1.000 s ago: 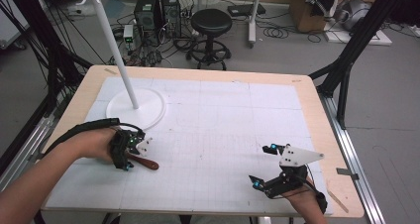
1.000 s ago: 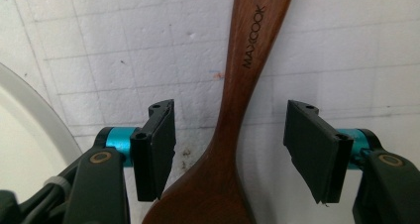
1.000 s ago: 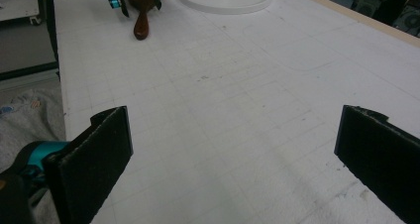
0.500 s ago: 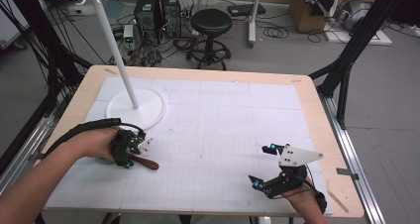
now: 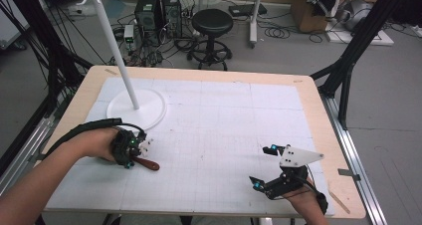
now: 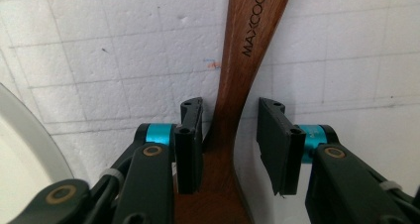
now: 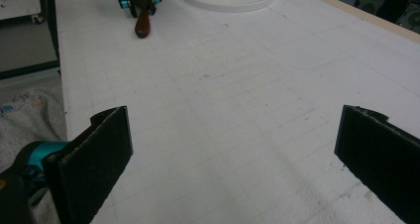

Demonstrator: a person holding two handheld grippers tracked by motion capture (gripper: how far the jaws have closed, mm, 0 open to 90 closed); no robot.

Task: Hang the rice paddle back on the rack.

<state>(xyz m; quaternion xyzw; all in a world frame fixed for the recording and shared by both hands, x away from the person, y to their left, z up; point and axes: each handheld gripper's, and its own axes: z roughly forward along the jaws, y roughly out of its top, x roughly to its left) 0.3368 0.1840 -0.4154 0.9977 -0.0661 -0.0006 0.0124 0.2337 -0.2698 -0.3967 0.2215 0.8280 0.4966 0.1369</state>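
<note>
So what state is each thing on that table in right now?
Wooden utensil: lying flat, handle between the left gripper's jaws.
Left gripper: jaws just been closing; a gap shows at one pad.
Right gripper: wide open, holding nothing.
White stand: upright, hooks bare.

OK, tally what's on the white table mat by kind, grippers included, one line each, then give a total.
Grippers: 2, the left gripper with its jaws just closing around the wooden utensil, and the right gripper
Wooden utensil: 1
White stand with round base: 1
Total: 4
</note>
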